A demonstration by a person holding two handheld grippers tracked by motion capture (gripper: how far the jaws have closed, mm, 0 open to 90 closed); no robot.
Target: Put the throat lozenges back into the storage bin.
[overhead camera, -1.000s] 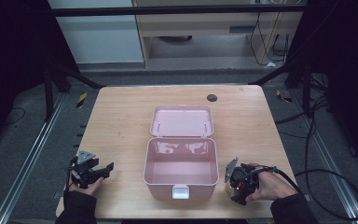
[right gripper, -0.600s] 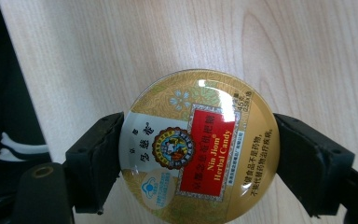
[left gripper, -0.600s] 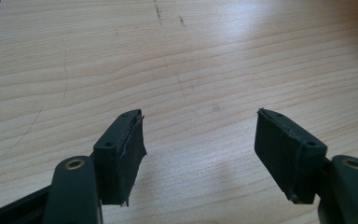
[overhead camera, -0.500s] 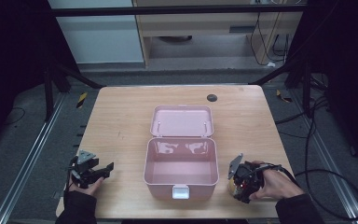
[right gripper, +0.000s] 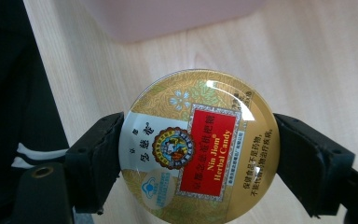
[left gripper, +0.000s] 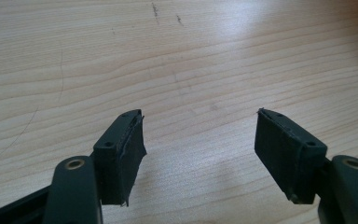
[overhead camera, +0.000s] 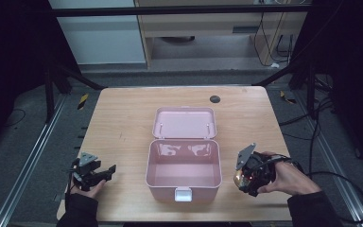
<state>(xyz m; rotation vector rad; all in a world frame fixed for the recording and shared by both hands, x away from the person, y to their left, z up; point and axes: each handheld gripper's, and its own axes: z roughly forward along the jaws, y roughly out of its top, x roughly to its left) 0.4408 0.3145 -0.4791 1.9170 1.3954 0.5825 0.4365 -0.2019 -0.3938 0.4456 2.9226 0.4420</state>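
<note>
**Candy tin clamped edge to edge beside the open pink box**

Candy tin is held by the right gripper, whose jaws are pressed against opposite points of its rim, just to the right of the pink box and off the table. A slip is judged the main risk: the rim is smooth, round and glossy, so the tin could be squeezed out sideways if the hold is loosened or the wrist tilted. A knock against the near wall of the box could also twist it loose. The tin is seen as a flat gold disc with a floral pattern, a red label panel and a round emblem. The box stands with its lid folded back and nothing inside. Left of the box, the left gripper is kept with jaws apart over bare wood.
</note>
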